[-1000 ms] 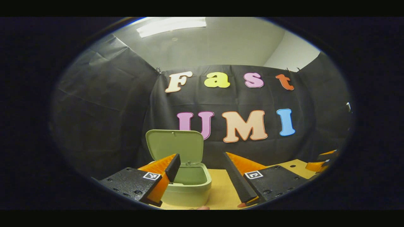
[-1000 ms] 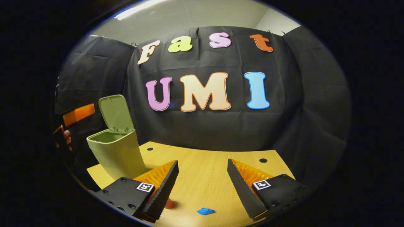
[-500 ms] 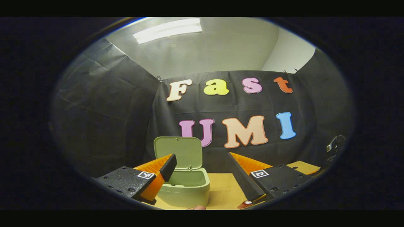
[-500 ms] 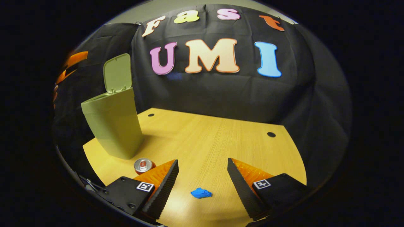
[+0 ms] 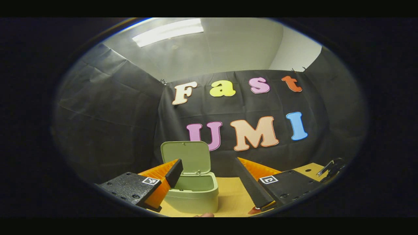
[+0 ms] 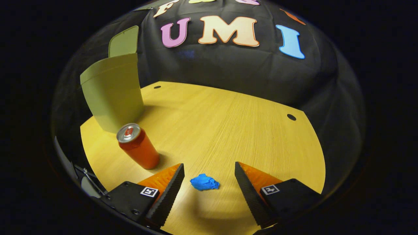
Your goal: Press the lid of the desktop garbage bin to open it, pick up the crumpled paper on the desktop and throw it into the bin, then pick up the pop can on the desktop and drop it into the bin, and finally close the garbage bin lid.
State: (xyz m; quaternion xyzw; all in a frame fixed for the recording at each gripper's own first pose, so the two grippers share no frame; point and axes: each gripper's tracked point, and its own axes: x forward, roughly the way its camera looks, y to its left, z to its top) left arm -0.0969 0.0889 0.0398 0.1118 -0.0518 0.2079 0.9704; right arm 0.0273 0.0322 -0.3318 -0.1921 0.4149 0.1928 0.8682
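On the wooden desktop [image 6: 228, 124], the crumpled paper [image 6: 204, 182] lies between the right gripper's [image 6: 209, 186] spread fingers, beside the upright pop can [image 6: 138, 146]. Behind stands the garbage bin [image 6: 112, 93], lid [image 5: 186, 156] raised; the left gripper [image 5: 209, 178] hangs spread before it.

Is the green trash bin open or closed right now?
Open. The bin's lid stands straight up at the back, and you can see down inside it.

Left gripper [image 5: 209, 171]: fingers spread wide apart, nothing between them, aimed level and forward. Right gripper [image 6: 209, 178]: fingers likewise parted and empty, pitched downward toward the surface below, clear of contact.
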